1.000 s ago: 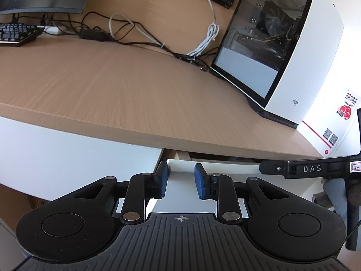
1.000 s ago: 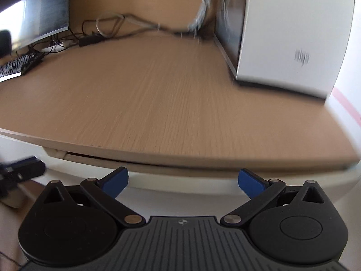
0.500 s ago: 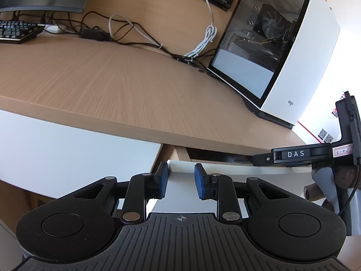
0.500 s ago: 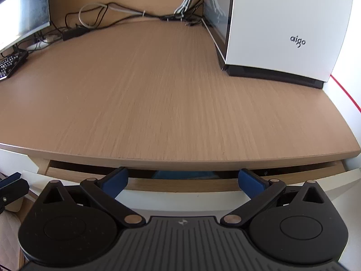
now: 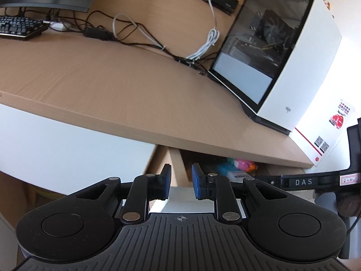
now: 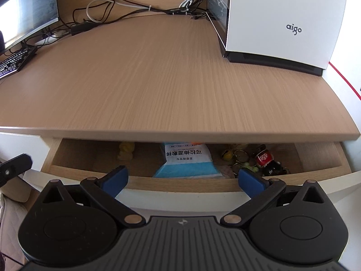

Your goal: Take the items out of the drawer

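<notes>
Drawer [image 6: 90, 155] is part open under the surface's [image 6: 171, 85] front edge. Inside: blue-white packet [image 6: 188, 160] mid-drawer, yellow figure [image 6: 126, 153] towards the left wall, keyrings and trinkets [image 6: 259, 158] towards the right wall. Right tongs [image 6: 182, 178] wide, empty – hovering over the drawer's front wall. Left tongs [image 5: 180, 180] narrow and closing – nothing between them, at the drawer's left front corner.

**Counts, drawer and table**

One open drawer [image 6: 90, 155] beyond the fingers. In it: one blue-white packet [image 6: 188, 161] between them, one yellow figure [image 6: 125, 152] past the left one, one red-black figure [image 6: 267, 160], keyrings in a heap, uncountable. On table [image 6: 158, 79]: one white PC case [image 6: 282, 18], one keyboard [image 6: 15, 62], one monitor [image 6: 27, 13].
</notes>
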`<state>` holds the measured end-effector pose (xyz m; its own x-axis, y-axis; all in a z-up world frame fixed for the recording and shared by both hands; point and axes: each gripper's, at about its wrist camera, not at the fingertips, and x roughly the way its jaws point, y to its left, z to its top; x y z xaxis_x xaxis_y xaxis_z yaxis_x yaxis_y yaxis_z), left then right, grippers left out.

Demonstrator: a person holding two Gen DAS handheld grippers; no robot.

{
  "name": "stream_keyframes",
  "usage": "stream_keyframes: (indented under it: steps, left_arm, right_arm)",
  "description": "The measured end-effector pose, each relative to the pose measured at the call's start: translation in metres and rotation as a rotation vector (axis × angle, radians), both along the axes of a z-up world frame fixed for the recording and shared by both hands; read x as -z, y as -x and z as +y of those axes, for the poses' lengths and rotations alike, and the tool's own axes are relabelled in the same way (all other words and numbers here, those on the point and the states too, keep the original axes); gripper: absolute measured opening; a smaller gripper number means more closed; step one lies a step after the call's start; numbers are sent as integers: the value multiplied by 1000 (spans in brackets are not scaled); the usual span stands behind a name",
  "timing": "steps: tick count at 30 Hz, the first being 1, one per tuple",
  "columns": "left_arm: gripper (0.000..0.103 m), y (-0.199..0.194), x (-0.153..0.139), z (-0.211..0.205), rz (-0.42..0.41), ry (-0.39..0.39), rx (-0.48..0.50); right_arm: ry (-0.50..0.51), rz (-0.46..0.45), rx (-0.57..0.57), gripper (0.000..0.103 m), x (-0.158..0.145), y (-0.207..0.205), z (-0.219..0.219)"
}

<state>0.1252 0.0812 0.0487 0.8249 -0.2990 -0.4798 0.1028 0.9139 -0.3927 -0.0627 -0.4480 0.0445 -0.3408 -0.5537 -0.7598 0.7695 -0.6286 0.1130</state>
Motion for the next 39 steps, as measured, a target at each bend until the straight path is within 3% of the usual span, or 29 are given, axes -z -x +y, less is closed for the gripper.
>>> stream_keyframes:
  steps: [3, 4, 11, 19, 23, 27, 29, 35, 39]
  left_arm:
    - [22, 7, -6, -8, -11, -16, 16]
    - [22, 10, -9, -11, -16, -20, 23]
    - [22, 34, -20, -28, -7, -16, 88]
    - [22, 49, -18, -67, -1, -110, 167]
    - [22, 48, -13, -83, 29, -159, 179]
    - [22, 47, -3, -92, 74, -183, 188]
    - [22, 48, 1, -95, 87, -202, 186]
    - [22, 46, 6, -99, 120, -241, 179]
    - [22, 45, 5, -101, 132, -249, 181]
  right_arm:
    - [2, -2, 3, 103, 0, -8, 10]
    - [9, -6, 109, 103, 0, -11, 12]
    - [27, -12, 113, 103, 0, -34, 39]
    - [50, -19, 132, 103, 1, -62, 69]
    - [55, -68, 132, 103, -5, -58, 81]
    - [74, -6, 226, 103, 3, -40, 97]
    - [54, -16, 289, 103, 13, -31, 103]
    - [6, 30, 287, 103, 19, -30, 105]
    - [2, -18, 280, 103, 19, -24, 106]
